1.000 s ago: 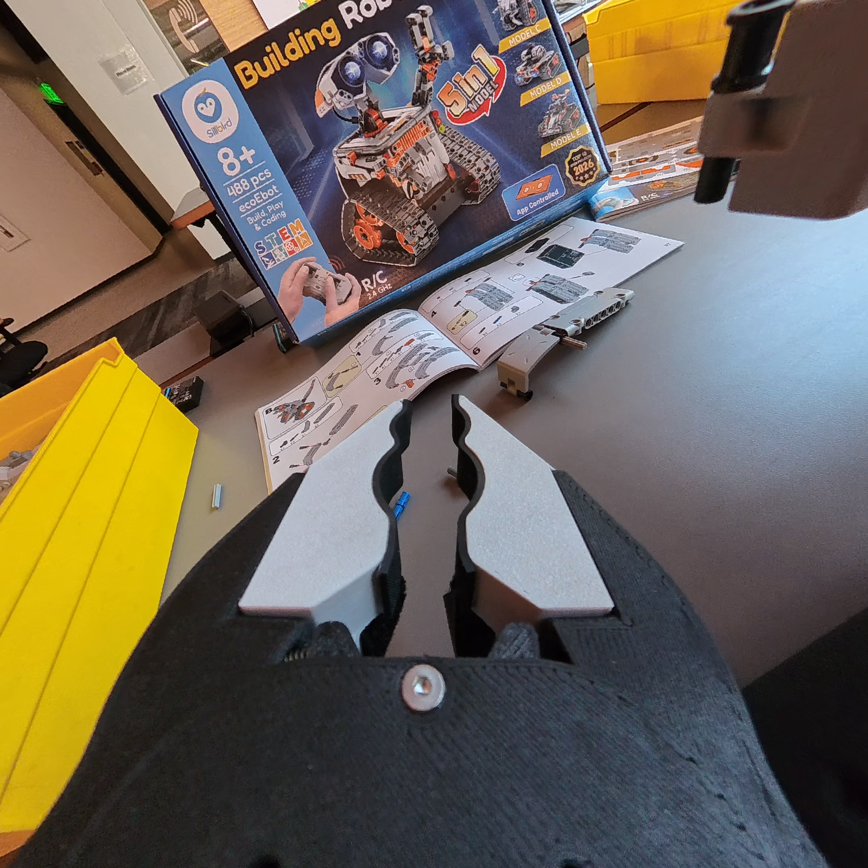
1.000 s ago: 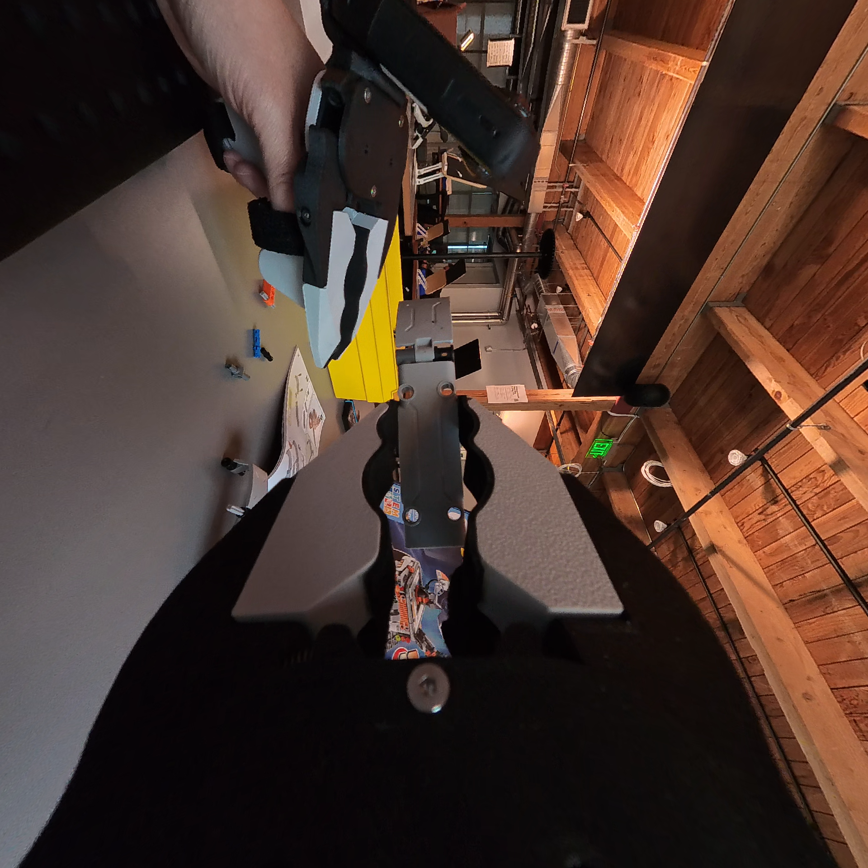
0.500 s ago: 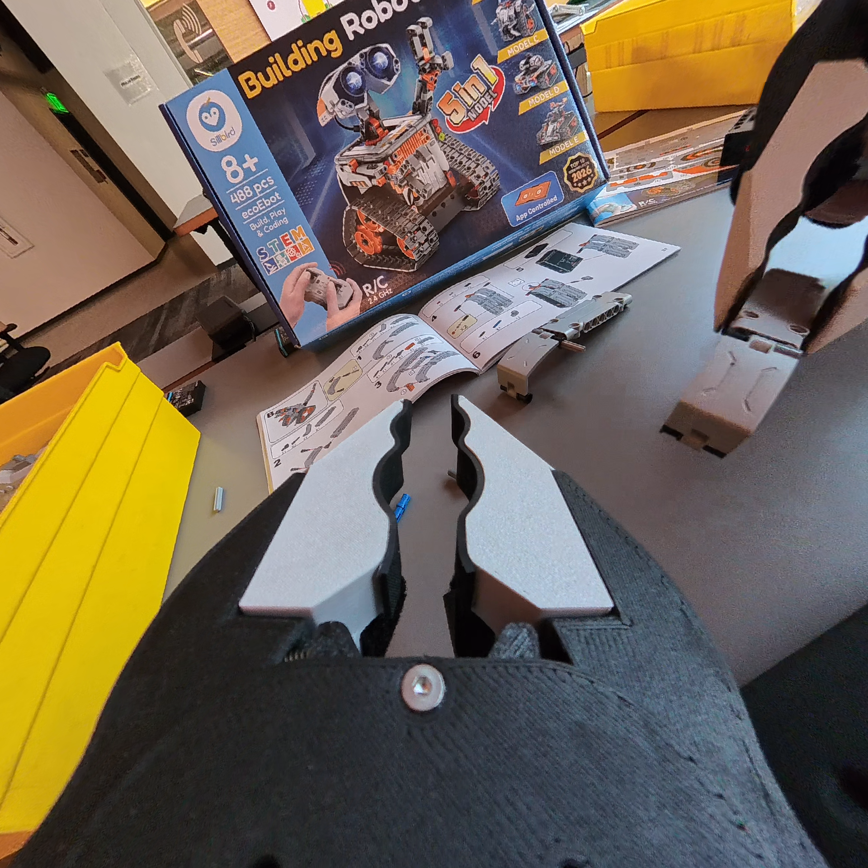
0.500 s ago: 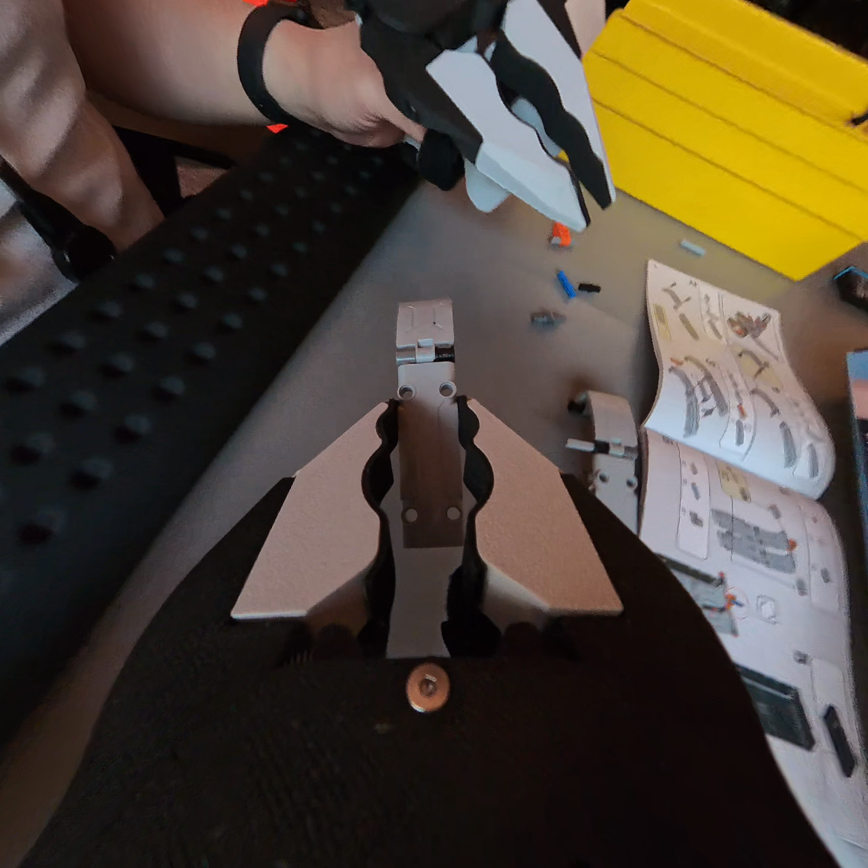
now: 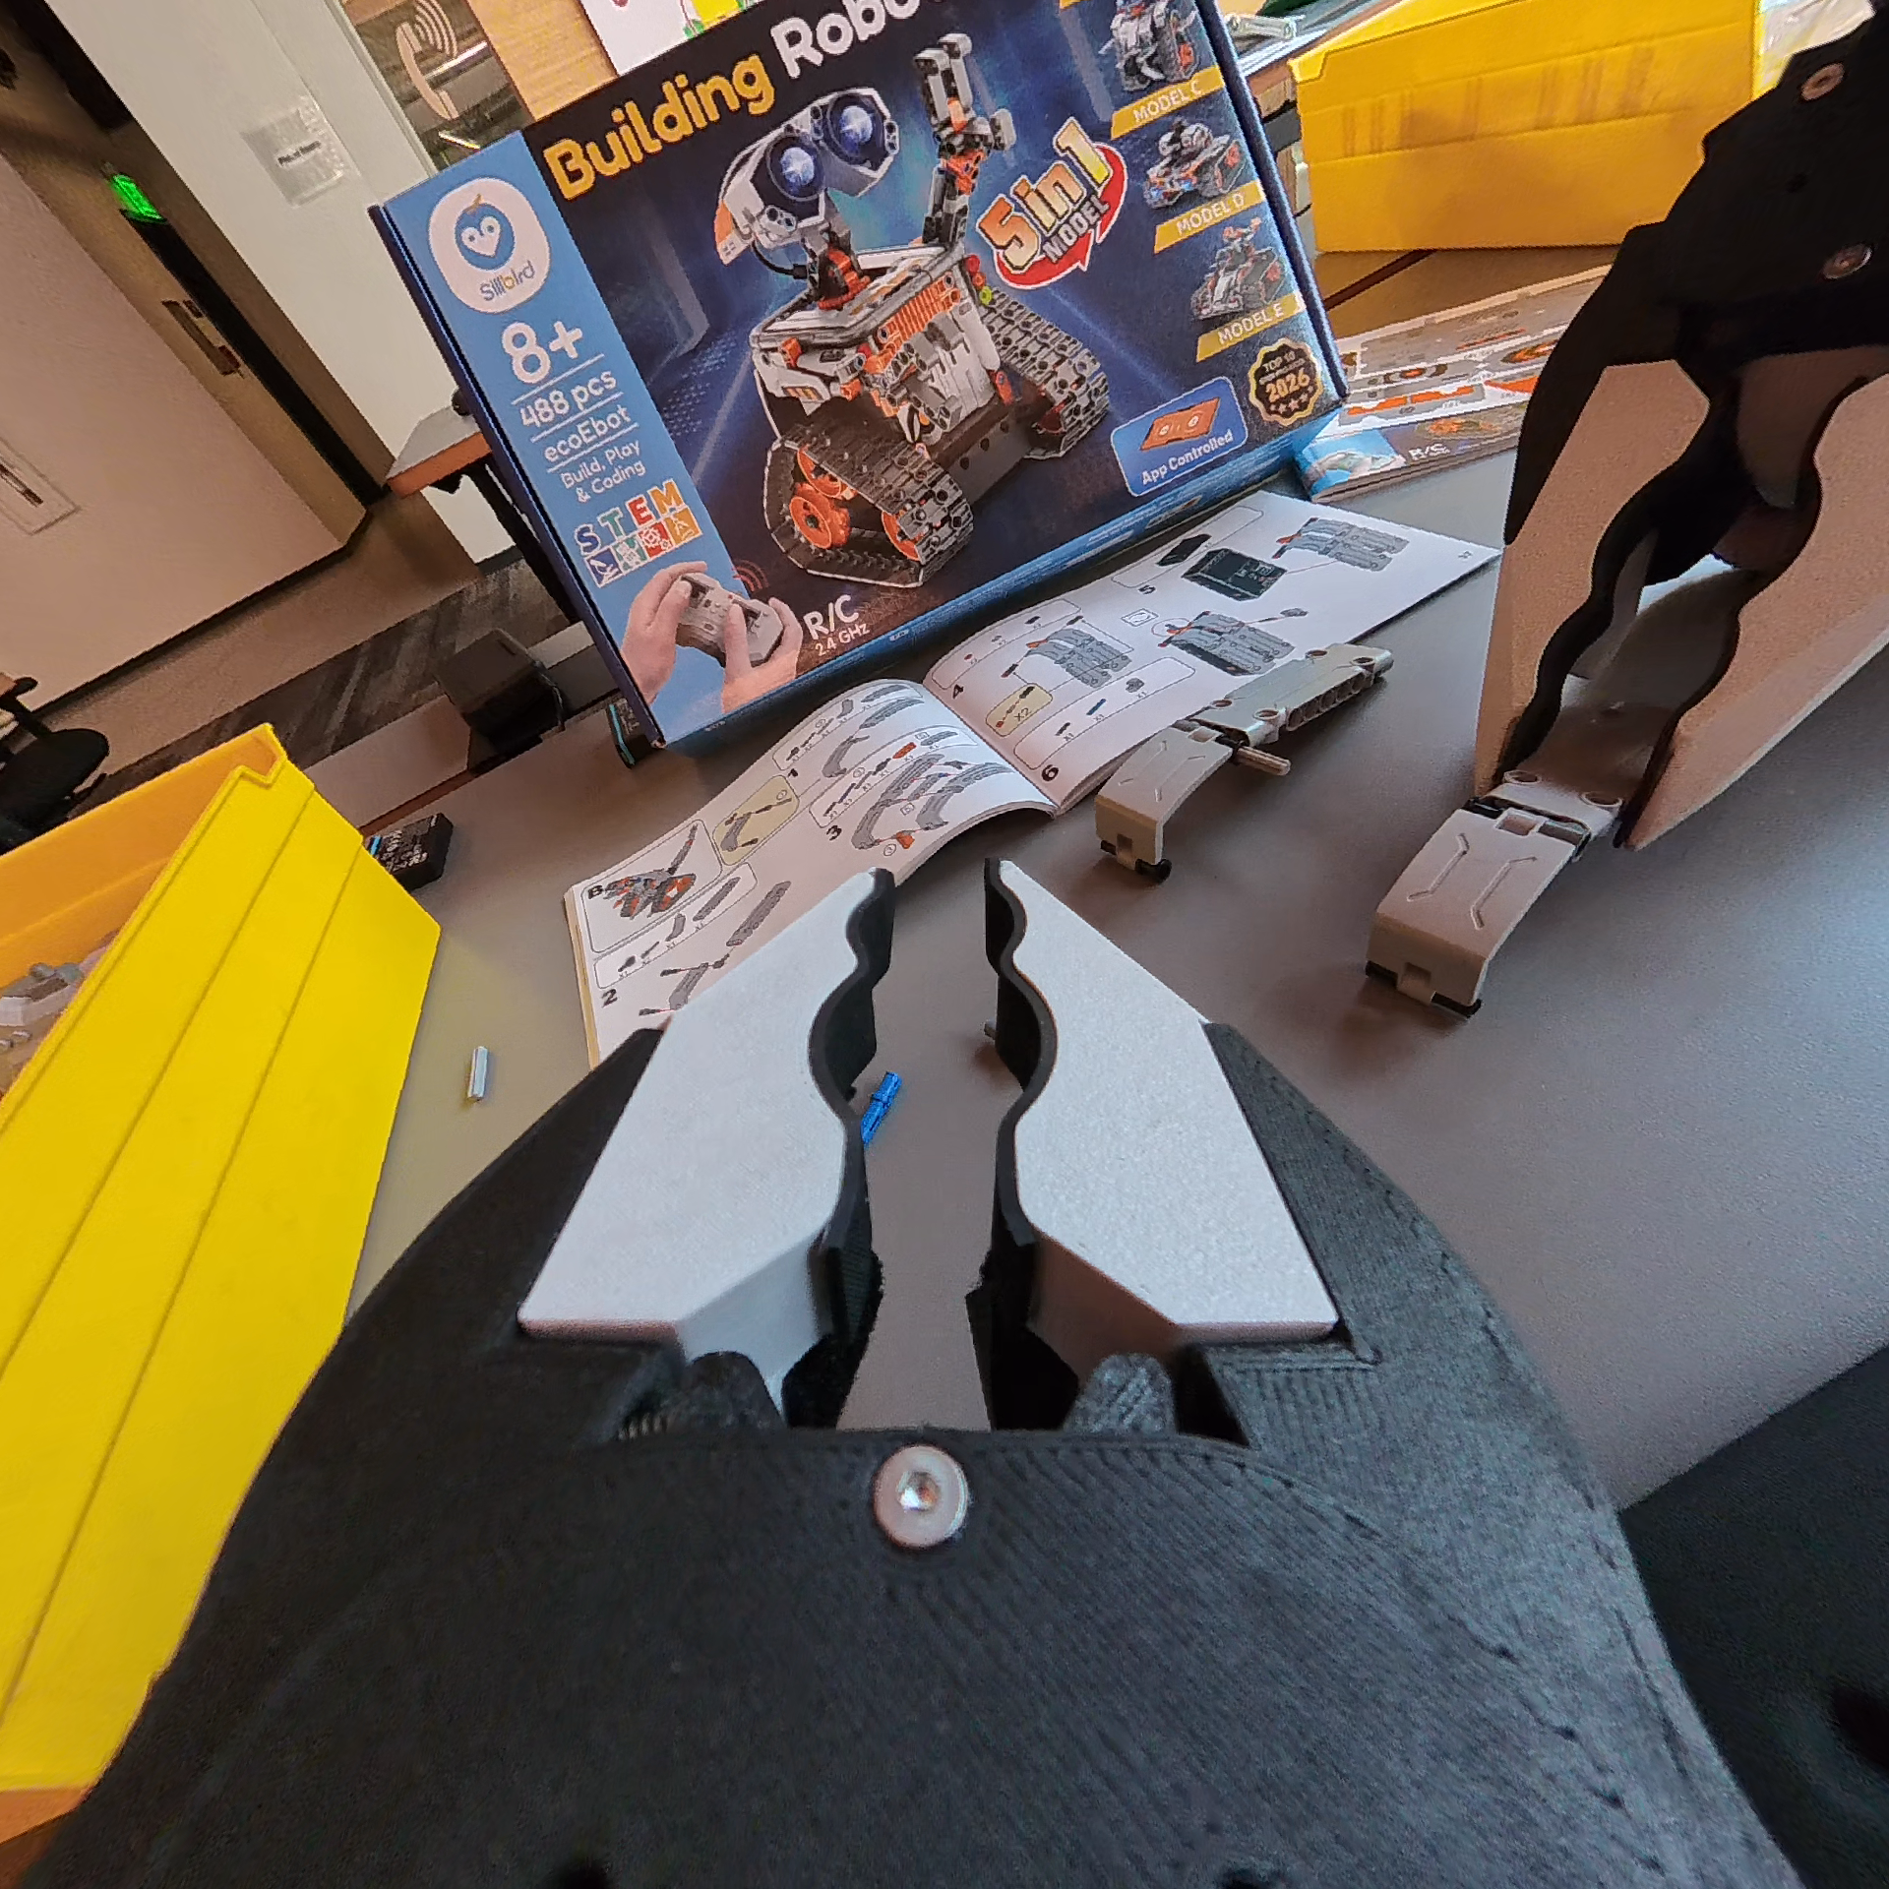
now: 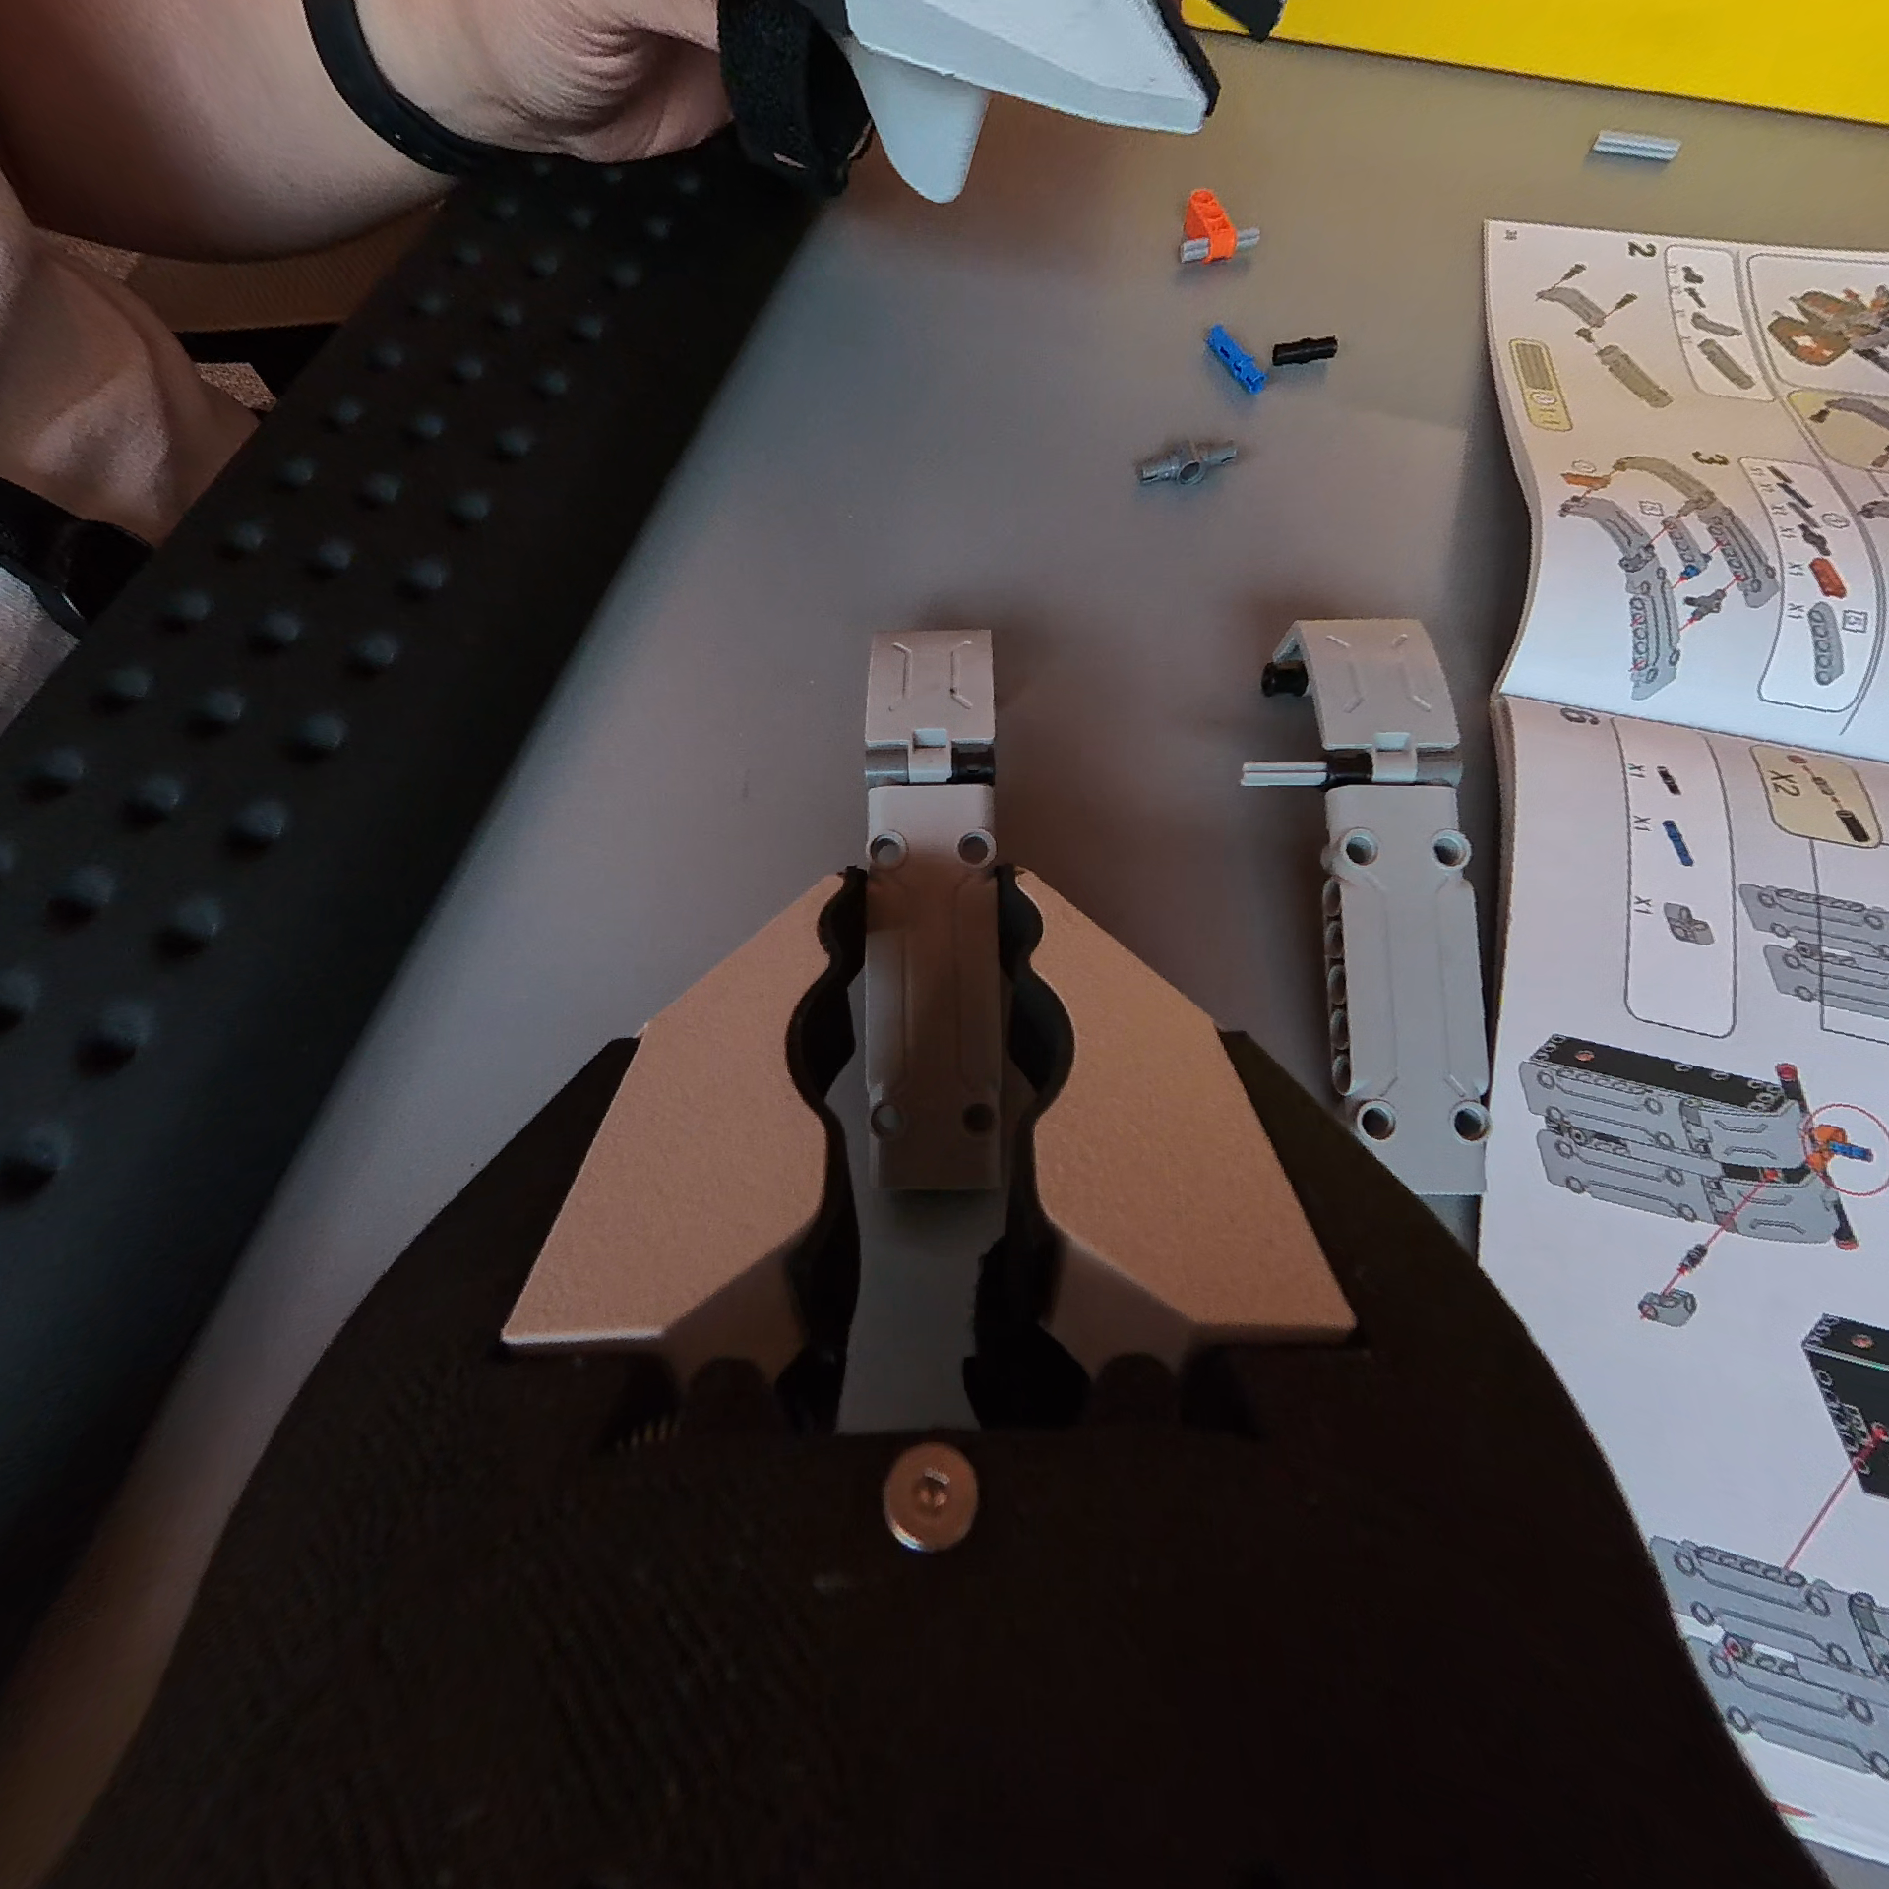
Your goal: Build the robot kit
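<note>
- A yellow bin [image 5: 153, 1073] sits at the far left of the grey table [image 5: 1533, 1176], with a small grey pin [image 5: 477, 1072] lying just beside it.
- The left gripper [image 5: 935, 884] hovers over the table, its jaws a narrow gap apart and holding nothing — a blue pin [image 5: 879, 1099] lies on the table below that gap.
- Ahead of it an open instruction booklet [image 5: 920, 756] lies flat, and behind that a blue toy box [image 5: 848, 358] stands upright.
- Near the booklet's right page lies a grey curved-panel assembly [image 5: 1155, 787] with a short axle sticking out of its side.
- Further right, the right gripper [image 6: 930, 874] grips a second grey panel assembly [image 6: 930, 920] by its flat sides; the curved end [image 5: 1441, 920] rests on the table.
- In the right wrist view, an orange connector [image 6: 1211, 227], the blue pin [image 6: 1235, 358], a black pin [image 6: 1303, 351] and a grey connector [image 6: 1186, 463] lie scattered beyond the held piece — well apart from it.
- A black studded mat [image 6: 307, 613] runs along the table's edge there.
</note>
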